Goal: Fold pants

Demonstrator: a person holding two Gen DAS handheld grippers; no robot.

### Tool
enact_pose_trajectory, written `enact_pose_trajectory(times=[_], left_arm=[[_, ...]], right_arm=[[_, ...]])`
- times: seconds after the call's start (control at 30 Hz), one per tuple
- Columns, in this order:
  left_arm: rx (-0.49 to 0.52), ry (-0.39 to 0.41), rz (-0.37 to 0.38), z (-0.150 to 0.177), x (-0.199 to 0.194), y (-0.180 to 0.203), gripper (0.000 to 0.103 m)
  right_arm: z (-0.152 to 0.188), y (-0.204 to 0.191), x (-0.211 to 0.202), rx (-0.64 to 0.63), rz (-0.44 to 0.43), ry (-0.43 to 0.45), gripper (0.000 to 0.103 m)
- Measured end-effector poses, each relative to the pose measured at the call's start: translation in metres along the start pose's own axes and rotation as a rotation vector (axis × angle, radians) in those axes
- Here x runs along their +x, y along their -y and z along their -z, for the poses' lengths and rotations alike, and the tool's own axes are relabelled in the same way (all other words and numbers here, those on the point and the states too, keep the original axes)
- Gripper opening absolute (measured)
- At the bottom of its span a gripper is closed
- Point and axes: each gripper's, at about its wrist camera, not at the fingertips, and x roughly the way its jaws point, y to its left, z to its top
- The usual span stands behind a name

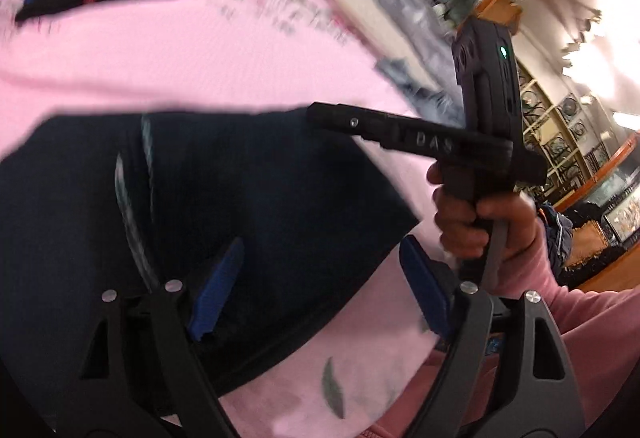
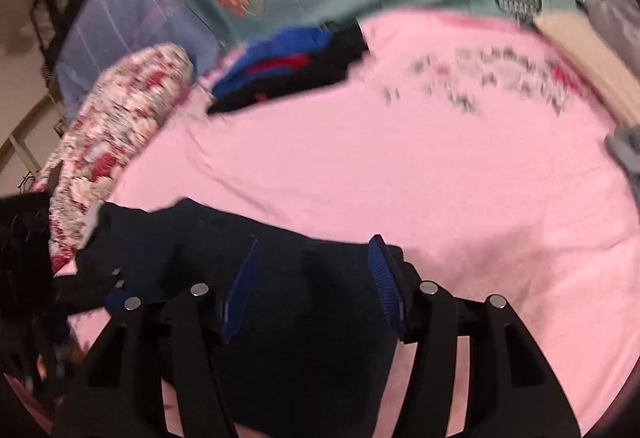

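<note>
Navy pants (image 2: 248, 262) lie on the pink sheet (image 2: 400, 166), near edge of the bed, already bunched into a fairly compact dark block; looks like at least one fold is in, but blur makes the layers hard to count. Your left gripper (image 1: 316, 286) hangs over the pants with jaws wide, nothing between the blue pads (image 1: 218, 286). Your right gripper (image 2: 316, 286) is also spread wide above the dark cloth, holding nothing. What's left, I'd judge: a final fold and a tidy square-up. Room: plenty of bare pink sheet beyond the pants toward the folded clothes stack (image 2: 288, 66). The floral pillow (image 2: 120, 126) crowds the pants' left end, and a grey garment (image 2: 624, 150) sits at the right edge, well apart.
</note>
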Motion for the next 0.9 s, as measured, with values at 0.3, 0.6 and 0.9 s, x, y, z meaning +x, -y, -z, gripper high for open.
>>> enact_pose_trajectory(times=[0.3, 0.6, 0.9], left_arm=[[-0.029, 0.034, 0.030, 0.012, -0.020, -0.006, 0.082], [-0.029, 0.059, 0.013, 0.012, -0.025, -0.003, 0.083], [-0.059, 0.113, -0.002, 0.016, -0.046, -0.005, 0.089]], right_arm=[[0.011, -0.025, -0.036, -0.080, -0.086, 0.026, 0.055], [0.058, -0.043, -0.032, -0.171, -0.051, -0.066, 0.057], [0.064, -0.042, -0.026, -0.146, -0.063, -0.081, 0.058]])
